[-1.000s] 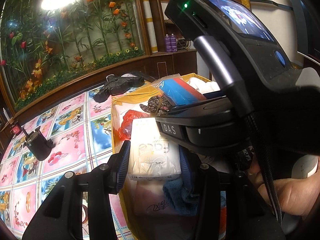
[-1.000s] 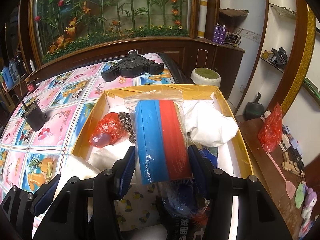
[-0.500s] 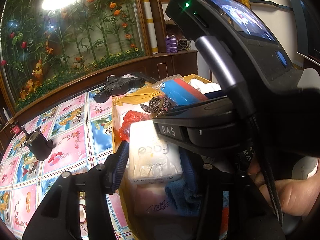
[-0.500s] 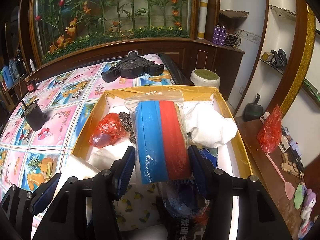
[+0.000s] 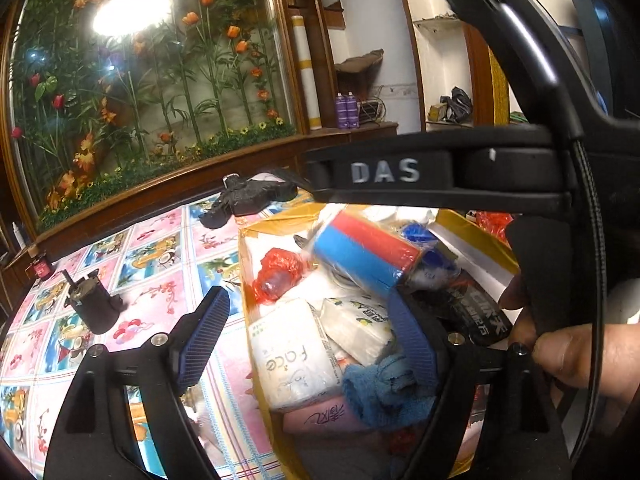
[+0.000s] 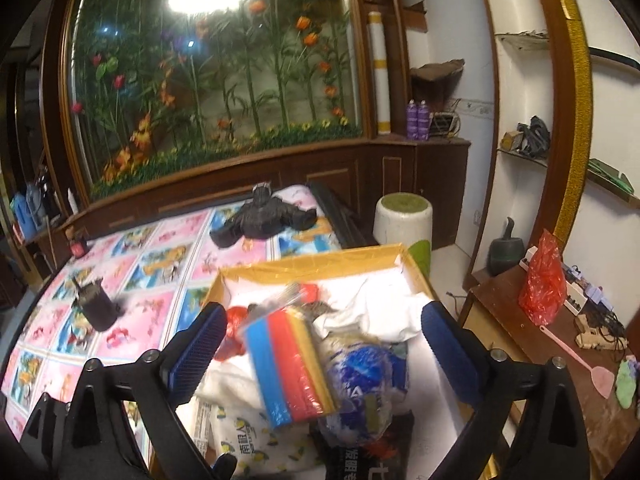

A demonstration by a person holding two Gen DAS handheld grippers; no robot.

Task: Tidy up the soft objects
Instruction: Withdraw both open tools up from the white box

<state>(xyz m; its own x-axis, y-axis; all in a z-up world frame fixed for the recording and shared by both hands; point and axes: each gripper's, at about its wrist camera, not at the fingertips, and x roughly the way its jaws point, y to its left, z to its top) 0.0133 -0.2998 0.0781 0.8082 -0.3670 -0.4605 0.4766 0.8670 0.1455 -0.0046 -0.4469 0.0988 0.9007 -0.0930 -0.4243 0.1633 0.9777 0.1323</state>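
Both grippers had just let go over the yellow box [image 6: 320, 261]. The left gripper [image 5: 308, 336] had opened its jaws, standing clear of the tissue pack [image 5: 290, 354]; the right gripper [image 6: 324, 344] had opened off the bagged sponges [image 6: 290, 364], now lying in the box. Next came backing out to find another soft item.

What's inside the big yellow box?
The yellow box holds a bagged pack of colored sponges, a red bag, white cloth, tissue packs and a blue towel. Whatever lies beneath that pile is covered.
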